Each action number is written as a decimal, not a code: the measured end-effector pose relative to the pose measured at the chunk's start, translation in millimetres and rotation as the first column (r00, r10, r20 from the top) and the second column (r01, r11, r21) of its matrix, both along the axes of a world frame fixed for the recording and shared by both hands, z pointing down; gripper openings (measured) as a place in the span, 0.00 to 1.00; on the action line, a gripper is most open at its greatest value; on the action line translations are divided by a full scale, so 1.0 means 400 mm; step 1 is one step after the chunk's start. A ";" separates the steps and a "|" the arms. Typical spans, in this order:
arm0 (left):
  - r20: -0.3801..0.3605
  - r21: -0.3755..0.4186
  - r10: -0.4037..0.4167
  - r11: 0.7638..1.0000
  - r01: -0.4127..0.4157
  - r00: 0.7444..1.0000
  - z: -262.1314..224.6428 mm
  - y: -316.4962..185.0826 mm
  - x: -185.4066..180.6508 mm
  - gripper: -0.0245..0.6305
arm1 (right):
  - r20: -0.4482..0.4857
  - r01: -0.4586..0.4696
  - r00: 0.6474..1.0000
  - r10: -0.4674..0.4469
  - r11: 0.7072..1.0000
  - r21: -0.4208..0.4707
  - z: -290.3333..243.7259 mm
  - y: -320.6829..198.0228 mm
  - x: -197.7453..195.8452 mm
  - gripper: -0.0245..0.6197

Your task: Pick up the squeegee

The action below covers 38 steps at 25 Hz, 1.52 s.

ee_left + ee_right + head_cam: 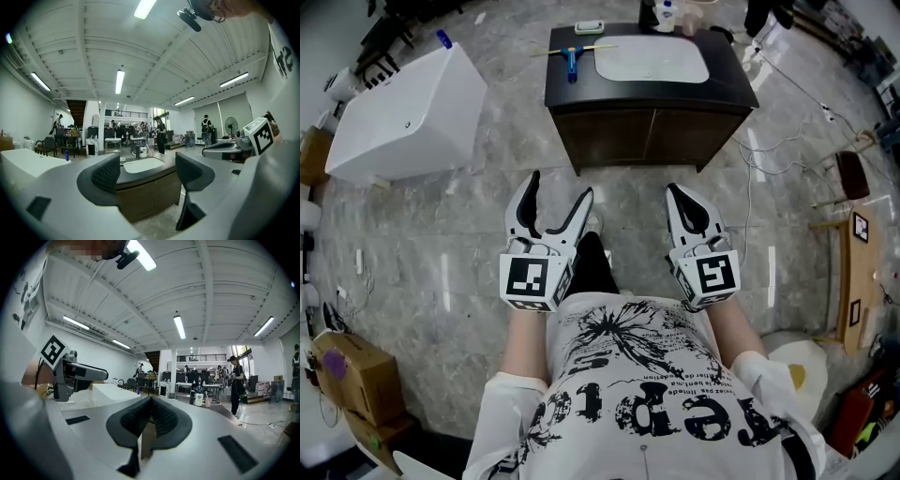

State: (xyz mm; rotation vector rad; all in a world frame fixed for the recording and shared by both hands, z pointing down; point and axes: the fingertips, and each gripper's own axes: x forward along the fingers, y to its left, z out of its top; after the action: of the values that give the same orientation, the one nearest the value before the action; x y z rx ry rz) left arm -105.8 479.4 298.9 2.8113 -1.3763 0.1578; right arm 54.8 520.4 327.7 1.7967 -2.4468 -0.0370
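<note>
The squeegee [571,58], with a blue handle and a pale cross blade, lies on the dark vanity top [562,80] just left of the white sink [652,62]. Both grippers are held level in front of the person's chest, well short of the vanity. My left gripper [561,186] is open with nothing between its jaws; in the left gripper view [146,176] the cabinet and sink [142,165] show through the gap. My right gripper [674,190] is shut and empty, its pads [161,416] meeting in the right gripper view. The squeegee cannot be made out in either gripper view.
A white bathtub [408,112] stands on the floor at the left. A soap dish [589,27] and a bottle [666,13] sit at the vanity's back edge. Cables [759,159] trail right of the cabinet, near a wooden stand [855,272]. A cardboard box [347,370] sits lower left.
</note>
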 end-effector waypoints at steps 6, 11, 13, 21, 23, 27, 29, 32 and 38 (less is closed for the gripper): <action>0.007 -0.010 0.018 1.000 -0.018 1.000 0.032 -0.231 0.001 0.58 | -0.021 -0.016 1.000 0.016 1.000 -0.003 0.017 -0.216 -0.002 0.06; -0.015 -0.025 0.041 0.999 -0.041 0.999 0.019 -0.488 0.019 0.58 | -0.040 -0.030 0.999 0.029 0.999 -0.014 -0.007 -0.460 0.008 0.06; -0.016 -0.030 0.053 0.998 -0.053 0.998 0.012 -0.606 0.016 0.58 | -0.049 -0.039 0.998 0.038 0.999 -0.015 -0.021 -0.575 0.004 0.06; -0.007 -0.037 0.088 0.995 -0.088 0.996 0.004 -1.038 -0.014 0.58 | -0.068 -0.077 0.995 0.075 0.997 -0.028 -0.039 -0.994 -0.032 0.06; -0.005 -0.053 0.091 0.994 -0.091 0.996 0.015 -1.116 -0.018 0.58 | -0.068 -0.082 0.994 0.080 0.996 -0.034 -0.036 -1.074 -0.039 0.06; 0.005 -0.101 0.084 0.991 -0.083 0.996 0.052 -1.234 -0.020 0.58 | -0.074 -0.074 0.995 0.070 0.996 -0.054 -0.025 -1.198 -0.048 0.06; 0.020 -0.129 0.076 0.989 -0.073 0.997 0.081 -1.280 -0.018 0.58 | -0.073 -0.065 0.996 0.060 0.996 -0.066 -0.011 -1.250 -0.048 0.06; 0.041 -0.175 0.059 0.983 -0.051 0.997 0.134 -1.345 -0.003 0.58 | -0.068 -0.043 0.997 0.037 0.995 -0.090 0.022 -1.323 -0.036 0.06; 0.093 -0.243 0.006 0.970 0.017 0.996 0.228 -1.475 0.055 0.58 | -0.055 0.047 0.997 -0.055 0.991 -0.123 0.089 -1.494 0.008 0.06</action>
State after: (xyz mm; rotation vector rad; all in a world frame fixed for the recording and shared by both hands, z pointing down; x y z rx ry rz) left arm -83.6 -110.6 390.1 2.6270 -1.2821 0.4323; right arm 57.8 -77.0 363.1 1.6597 -2.3986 0.0534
